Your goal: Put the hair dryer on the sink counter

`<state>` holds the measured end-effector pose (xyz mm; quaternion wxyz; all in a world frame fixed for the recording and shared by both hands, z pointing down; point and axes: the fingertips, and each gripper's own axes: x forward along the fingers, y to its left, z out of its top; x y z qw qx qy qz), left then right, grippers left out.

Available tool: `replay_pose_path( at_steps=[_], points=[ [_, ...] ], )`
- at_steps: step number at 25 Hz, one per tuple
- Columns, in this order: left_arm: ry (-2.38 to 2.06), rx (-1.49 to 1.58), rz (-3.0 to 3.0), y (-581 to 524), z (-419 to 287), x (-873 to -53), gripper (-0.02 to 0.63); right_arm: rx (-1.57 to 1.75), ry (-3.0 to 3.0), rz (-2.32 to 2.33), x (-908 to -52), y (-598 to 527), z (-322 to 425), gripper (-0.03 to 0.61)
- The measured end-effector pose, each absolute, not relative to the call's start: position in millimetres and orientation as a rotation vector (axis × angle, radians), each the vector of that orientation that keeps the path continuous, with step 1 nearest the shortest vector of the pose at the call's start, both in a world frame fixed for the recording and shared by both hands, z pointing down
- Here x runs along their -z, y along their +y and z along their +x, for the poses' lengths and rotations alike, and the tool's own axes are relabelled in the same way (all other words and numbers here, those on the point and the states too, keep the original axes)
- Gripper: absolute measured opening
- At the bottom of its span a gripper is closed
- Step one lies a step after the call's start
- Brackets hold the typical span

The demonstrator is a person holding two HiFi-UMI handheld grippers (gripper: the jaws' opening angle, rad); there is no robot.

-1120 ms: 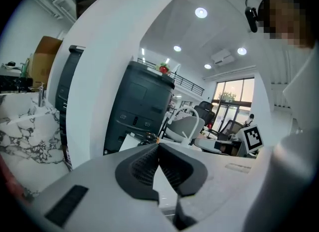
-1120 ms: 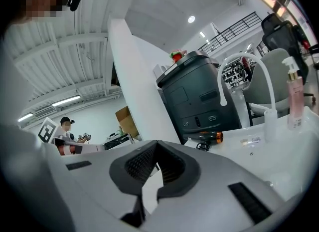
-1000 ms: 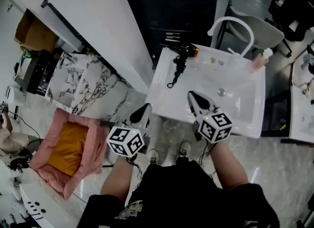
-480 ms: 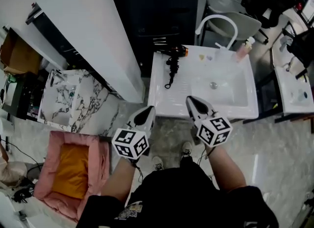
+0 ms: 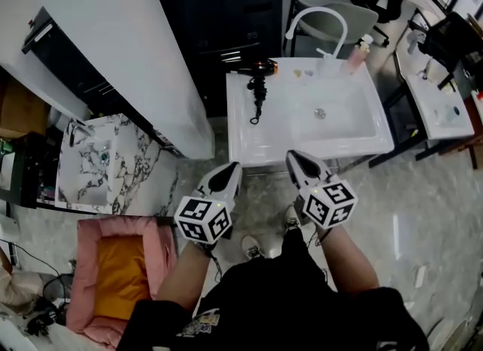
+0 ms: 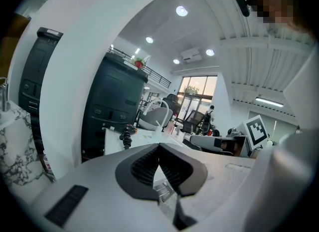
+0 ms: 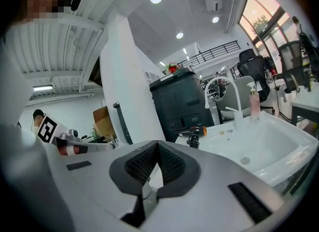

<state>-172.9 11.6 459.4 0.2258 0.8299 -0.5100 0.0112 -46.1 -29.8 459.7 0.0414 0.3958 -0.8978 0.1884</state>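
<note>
Quick update from the remote seat: over the last sec the rig backed off from the sink (image 5: pixel 240 144). A sec ago both claws were hanging over its front edge. Now they're over the floor w/ the front rim just ahead of the tips, and the whole basin sits further off.

The hair dryer (image 5: pixel 259 68) didn't budge through any of that. It's lying on the sink counter at the back left corner, handle and cord pointing back toward us. That puts it well ahead of the claws and roughly btwn the two of them. So imo the task is basically done and this is just the retreat, nothing left to place.

Claw state: left claw (image 5: pixel 229 173) is pressed together w/ nothing in it, and its own cam shows the pads meeting at the tip. Right claw (image 5: pixel 296 160) is the same, pads together, empty.

Count, fwiw:
- 1 hair dryer
- 1 sink
- 1 white tap (image 5: pixel 317 10) at the back of the basin, far ahead of the right claw
- 1 pink bottle (image 5: pixel 358 53) just beside the tap, ahead and to the right of the right claw
- 2 claws
- 1 pink cushion (image 5: pixel 113 260) on the floor, left of and behind the left claw
</note>
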Motion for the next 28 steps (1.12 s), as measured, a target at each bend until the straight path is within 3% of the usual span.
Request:
replay_pose_path(
  at_steps=[28],
  points=[
    [-1.368, -0.006, 2.328, 42.4, -164.4, -445.3, 0.003, -0.538, -2.74, 1.239, -453.4, 5.2, -40.9, -0.002]
  ],
)
